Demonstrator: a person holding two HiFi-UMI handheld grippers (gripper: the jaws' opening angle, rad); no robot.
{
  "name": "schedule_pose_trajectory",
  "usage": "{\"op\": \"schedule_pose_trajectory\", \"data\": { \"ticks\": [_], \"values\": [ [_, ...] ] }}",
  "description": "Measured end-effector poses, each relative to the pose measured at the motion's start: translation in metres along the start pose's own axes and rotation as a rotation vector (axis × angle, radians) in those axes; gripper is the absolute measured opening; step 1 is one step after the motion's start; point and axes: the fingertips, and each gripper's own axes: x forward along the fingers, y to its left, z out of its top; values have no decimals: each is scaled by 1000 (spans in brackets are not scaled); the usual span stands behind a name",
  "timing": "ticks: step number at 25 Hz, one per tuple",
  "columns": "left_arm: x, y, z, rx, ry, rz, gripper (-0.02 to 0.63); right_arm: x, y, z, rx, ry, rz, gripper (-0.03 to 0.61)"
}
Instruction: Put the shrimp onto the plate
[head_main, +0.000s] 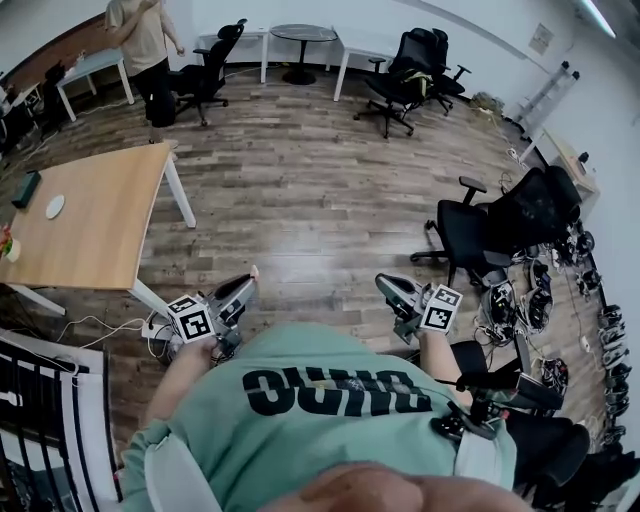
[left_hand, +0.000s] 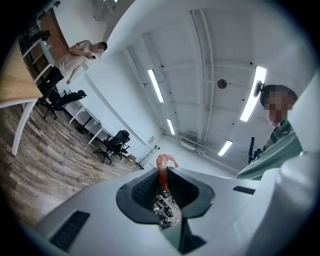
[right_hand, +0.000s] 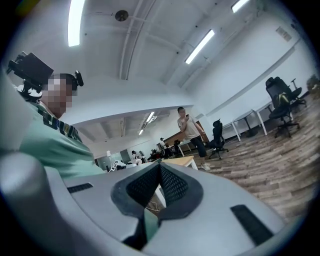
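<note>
A pink shrimp (left_hand: 165, 165) sticks out from between the jaws of my left gripper (left_hand: 163, 175), which is shut on it and points up toward the ceiling. In the head view the left gripper (head_main: 248, 282) is held near my chest above the wooden floor, with the shrimp (head_main: 255, 270) as a small pink tip. My right gripper (head_main: 386, 287) is held at the same height to the right. Its jaws meet at the tip with nothing between them (right_hand: 160, 169). A small white round plate (head_main: 55, 206) lies on the wooden table (head_main: 100, 225) at the left, well away from both grippers.
A dark flat object (head_main: 27, 188) lies near the plate. Cables and a power strip (head_main: 150, 328) lie on the floor beside the table leg. Black office chairs (head_main: 475, 235) stand at the right, with more chairs (head_main: 405, 75) at the back. A person (head_main: 145, 45) stands at the far left.
</note>
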Motion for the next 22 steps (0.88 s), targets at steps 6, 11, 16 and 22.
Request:
{"op": "schedule_pose_trajectory", "data": {
  "ticks": [6, 11, 16, 22],
  "values": [
    [-31, 68, 86, 43, -22, -23, 52, 101, -1, 31, -65, 5, 7, 8],
    [-68, 125, 127, 31, -40, -11, 52, 184, -9, 28, -52, 23, 22, 8],
    [-97, 173, 141, 16, -56, 16, 52, 248, -21, 16, -33, 64, 60, 8],
    [-109, 210, 160, -19, -89, 81, 52, 294, -50, 30, -17, 101, 101, 8]
  ]
}}
